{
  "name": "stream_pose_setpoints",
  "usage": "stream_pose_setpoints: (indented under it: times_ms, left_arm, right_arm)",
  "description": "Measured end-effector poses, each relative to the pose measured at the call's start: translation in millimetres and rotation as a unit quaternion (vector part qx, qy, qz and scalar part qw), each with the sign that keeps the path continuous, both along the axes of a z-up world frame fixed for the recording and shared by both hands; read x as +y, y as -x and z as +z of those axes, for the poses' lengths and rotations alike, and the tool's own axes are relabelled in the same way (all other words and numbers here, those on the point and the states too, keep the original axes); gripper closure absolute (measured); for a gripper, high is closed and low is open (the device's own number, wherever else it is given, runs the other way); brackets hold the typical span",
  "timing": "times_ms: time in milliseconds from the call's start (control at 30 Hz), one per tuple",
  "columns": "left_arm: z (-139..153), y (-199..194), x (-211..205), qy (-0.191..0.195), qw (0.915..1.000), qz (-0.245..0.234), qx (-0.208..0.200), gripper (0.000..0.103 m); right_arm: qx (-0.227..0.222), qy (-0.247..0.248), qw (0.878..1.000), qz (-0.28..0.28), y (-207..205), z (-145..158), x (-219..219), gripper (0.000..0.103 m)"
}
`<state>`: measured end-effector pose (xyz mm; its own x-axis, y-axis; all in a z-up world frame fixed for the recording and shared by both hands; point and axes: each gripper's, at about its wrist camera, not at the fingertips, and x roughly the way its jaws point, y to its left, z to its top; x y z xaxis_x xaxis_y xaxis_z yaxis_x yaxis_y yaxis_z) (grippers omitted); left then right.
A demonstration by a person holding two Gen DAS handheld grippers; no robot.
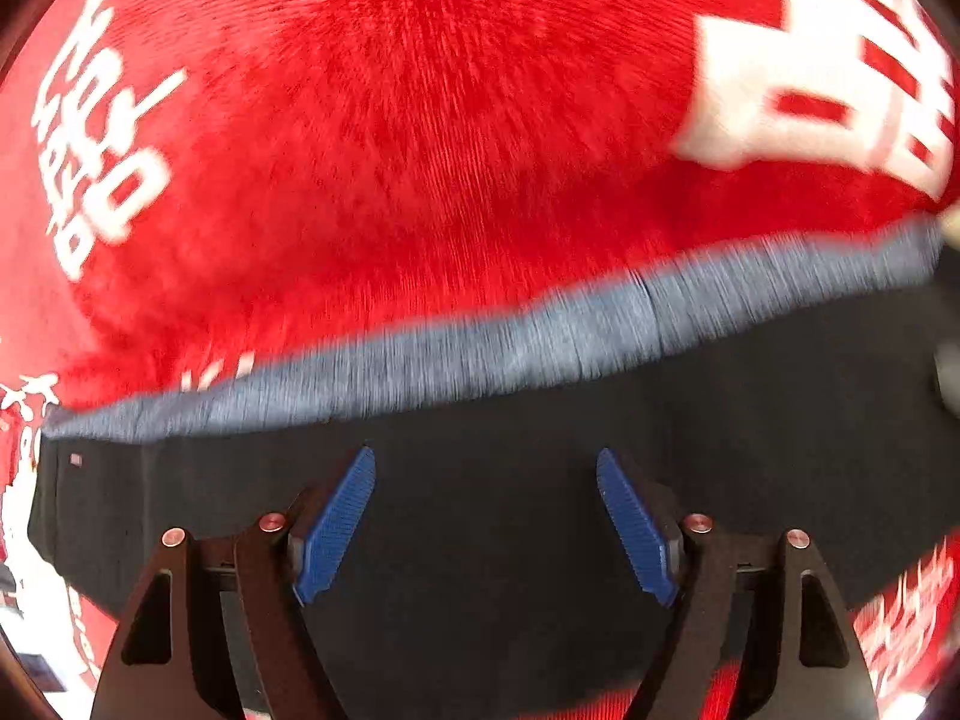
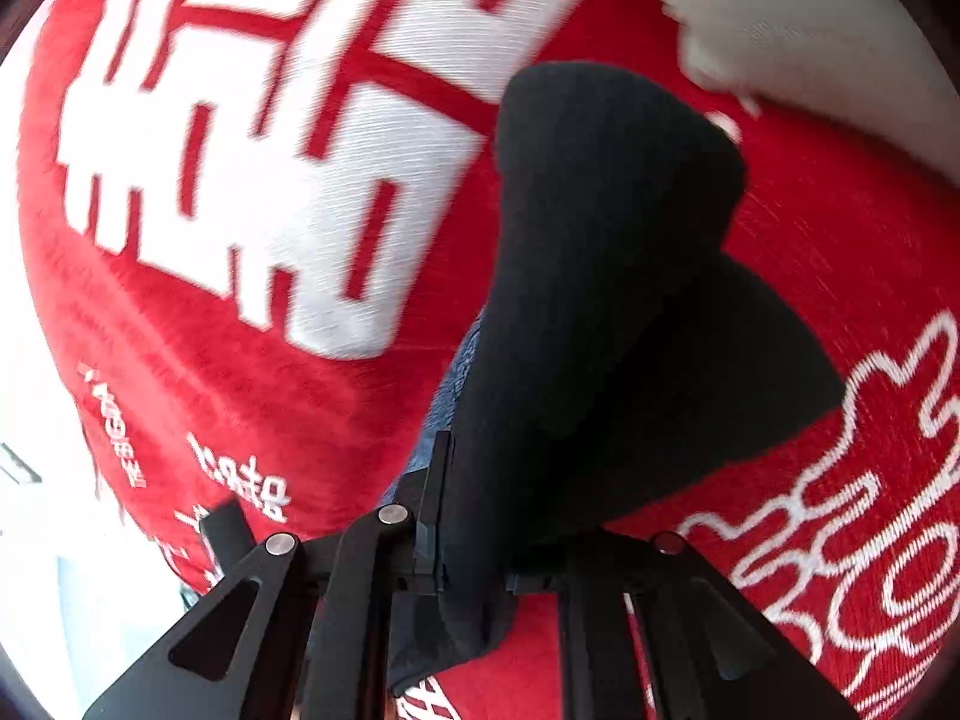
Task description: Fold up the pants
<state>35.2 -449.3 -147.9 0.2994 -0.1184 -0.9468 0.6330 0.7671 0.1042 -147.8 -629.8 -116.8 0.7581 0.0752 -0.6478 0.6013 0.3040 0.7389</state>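
One pair of black pants (image 1: 480, 420) with one grey waistband (image 1: 540, 336). One red cloth (image 1: 390, 120) with white printed characters underneath. Two grippers, one per view: left gripper (image 1: 486, 525), right gripper (image 2: 474, 546). Two blue pads (image 1: 336, 525) on the left one.

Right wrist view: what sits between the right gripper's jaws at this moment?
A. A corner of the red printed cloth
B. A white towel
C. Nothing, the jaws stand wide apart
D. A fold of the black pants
D. The right gripper has its jaws pinched together on a fold of the black pants, which rises from them above the red cloth.
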Motion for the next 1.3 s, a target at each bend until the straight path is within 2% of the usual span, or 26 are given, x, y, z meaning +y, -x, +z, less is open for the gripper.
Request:
stream_pose_setpoints:
  times_ms: [67, 167, 200, 300, 433, 567, 600, 633, 667, 733, 800, 867, 900, 967, 1033, 1067, 1133, 1233, 1300]
  left_arm:
    - [-7.1, 22.1, 10.8, -0.002, 0.9996, -0.019, 0.019, 0.024]
    - [-15.0, 43.2, 21.7, 0.011, 0.9996, -0.023, -0.008, 0.024]
    - [-15.6, 41.3, 23.8, 0.018, 0.9997, -0.019, -0.003, 0.024]
    - [-12.4, 28.8, 36.4, 0.038, 0.9985, -0.007, 0.039, 0.025]
    - [15.9, 12.2, 86.0, 0.066, 0.9967, 0.014, 0.046, 0.025]
    - [39.1, -17.7, 158.4, 0.053, 0.9964, 0.059, 0.029, 0.025]
    - [42.5, -26.2, 175.3, 0.047, 0.9962, 0.070, 0.022, 0.024]
    - [43.8, -38.7, 196.3, 0.040, 0.9957, 0.081, 0.018, 0.016]
    - [44.5, -51.2, 216.6, 0.036, 0.9949, 0.094, 0.014, 0.014]
    - [44.8, -73.4, 250.3, 0.028, 0.9927, 0.118, 0.006, 0.014]
    - [41.7, -93.8, 275.1, 0.020, 0.9905, 0.136, 0.006, 0.014]
    - [39.8, -113.1, 298.3, 0.017, 0.9878, 0.155, 0.005, 0.014]
    - [39.4, -121.2, 307.5, 0.017, 0.9863, 0.164, 0.003, 0.014]
    - [40.4, -130.3, 322.6, 0.025, 0.9841, 0.176, 0.002, 0.014]
    - [34.0, -126.1, 317.1, 0.032, 0.9844, 0.173, 0.006, 0.014]
    - [35.1, -123.7, 320.5, 0.035, 0.9850, 0.169, 0.009, 0.014]
    - [36.1, -122.3, 312.7, 0.041, 0.9868, 0.155, 0.022, 0.014]
    - [39.0, -119.3, 295.1, 0.063, 0.9891, 0.125, 0.047, 0.014]
    - [44.7, -111.2, 275.7, 0.084, 0.9901, 0.096, 0.059, 0.014]
  right_arm:
    - [0.005, 0.029, 0.999, 0.023, -8.6, 16.2, 9.3, 0.090]
    - [0.014, 0.063, 0.996, 0.068, -26.7, 34.1, 28.9, 0.089]
    - [0.015, 0.073, 0.994, 0.077, -31.2, 38.4, 34.9, 0.089]
    - [0.025, 0.117, 0.985, 0.122, -52.8, 58.9, 60.4, 0.089]
    - [0.055, 0.189, 0.963, 0.186, -91.3, 80.6, 107.9, 0.089]
    - [0.098, 0.251, 0.934, 0.236, -130.6, 77.7, 165.8, 0.089]
    - [0.116, 0.274, 0.920, 0.253, -144.7, 71.3, 189.1, 0.089]
    - [0.127, 0.288, 0.912, 0.263, -154.1, 65.3, 203.3, 0.089]
    - [0.145, 0.307, 0.900, 0.275, -164.7, 55.6, 224.7, 0.089]
    - [0.177, 0.329, 0.881, 0.289, -182.8, 34.8, 254.8, 0.089]
    - [0.218, 0.362, 0.854, 0.302, -201.0, 5.3, 288.3, 0.089]
    - [0.248, 0.387, 0.830, 0.314, -211.2, -17.8, 312.0, 0.084]
    - [0.268, 0.409, 0.812, 0.319, -215.2, -30.1, 325.3, 0.082]
    - [0.302, 0.473, 0.761, 0.327, -217.6, -47.1, 355.7, 0.069]
    - [0.307, 0.500, 0.737, 0.336, -212.1, -46.5, 375.1, 0.058]
    - [0.306, 0.502, 0.733, 0.341, -209.5, -44.5, 380.6, 0.052]
    - [0.289, 0.486, 0.743, 0.359, -200.1, -34.5, 390.3, 0.047]
    - [0.261, 0.437, 0.779, 0.366, -181.8, -11.9, 388.2, 0.046]
    - [0.253, 0.394, 0.817, 0.336, -169.4, 8.1, 353.2, 0.046]
